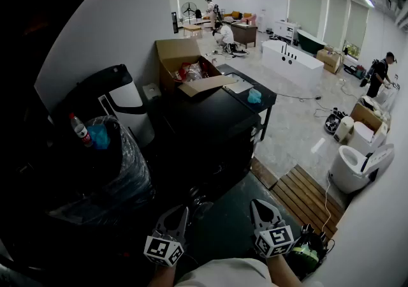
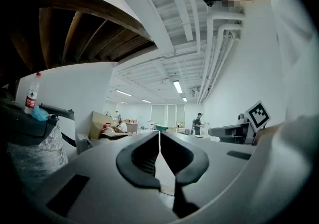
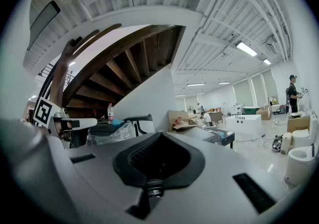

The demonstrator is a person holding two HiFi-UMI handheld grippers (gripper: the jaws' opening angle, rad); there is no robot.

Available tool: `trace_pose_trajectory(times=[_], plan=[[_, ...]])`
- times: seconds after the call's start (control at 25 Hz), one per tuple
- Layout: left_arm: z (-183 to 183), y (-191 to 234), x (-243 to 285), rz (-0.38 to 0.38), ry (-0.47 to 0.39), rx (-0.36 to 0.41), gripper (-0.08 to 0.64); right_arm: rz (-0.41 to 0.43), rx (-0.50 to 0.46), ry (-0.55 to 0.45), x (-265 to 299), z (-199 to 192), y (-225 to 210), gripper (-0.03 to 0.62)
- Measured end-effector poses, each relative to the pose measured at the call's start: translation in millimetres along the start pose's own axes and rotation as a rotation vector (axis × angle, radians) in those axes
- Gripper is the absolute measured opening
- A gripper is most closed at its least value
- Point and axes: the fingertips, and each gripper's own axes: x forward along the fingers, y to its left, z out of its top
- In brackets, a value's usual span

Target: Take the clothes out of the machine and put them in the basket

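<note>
Left gripper [image 1: 178, 214] is held closed, empty, just short of the black table [image 1: 210, 113]; right gripper [image 1: 262, 210] likewise closed, empty. Cardboard box [image 1: 182, 66] is seen at its far end.

a dark basket [image 1: 317, 260] sits on the floor at the lower right, near the wooden decking, with a pale green bundle [image 1: 305, 250] inside. the black boxy machine [image 1: 210, 132] stands ahead, its front too dark to read.
</note>
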Motion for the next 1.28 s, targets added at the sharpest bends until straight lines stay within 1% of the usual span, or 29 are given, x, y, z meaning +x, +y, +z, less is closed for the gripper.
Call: trace_pose_trajectory(times=[0.2, 0.36, 0.52, 0.6, 0.84, 1.04, 1.28], plan=[[-3.0, -2.5, 1.8, -0.005, 0.002, 0.002, 0.023, 0.001, 0.002, -0.006, -2.2, 3.2, -2.1, 0.008], [-0.5, -7.0, 2.2, -0.011, 0.002, -0.013, 0.023, -0.001, 0.0, -0.007, -4.6, 4.4, -2.9, 0.008], [4.9, -13.7, 4.0, -0.029, -0.011, 0.005, 0.023, 0.0, 0.001, -0.01, -4.6, 4.7, -3.5, 0.008], [4.3, -14.6, 4.5, -0.033, -0.012, 0.002, 0.023, -0.002, 0.002, -0.013, -4.2, 4.9, -4.0, 0.008], [1.2, -17.6, 3.8, -0.035, -0.008, 0.0, 0.023, -0.016, 0.027, -0.033, -7.6, 7.0, -8.5, 0.009], [4.4, -18.9, 3.9, -0.025, -0.008, -0.004, 0.023, -0.021, 0.024, -0.043, -8.7, 8.3, -9.2, 0.009], [7.9, -20.7, -0.8, -0.026, -0.029, 0.004, 0.023, -0.044, 0.011, -0.053, -12.0, 7.6, -9.1, 0.011]])
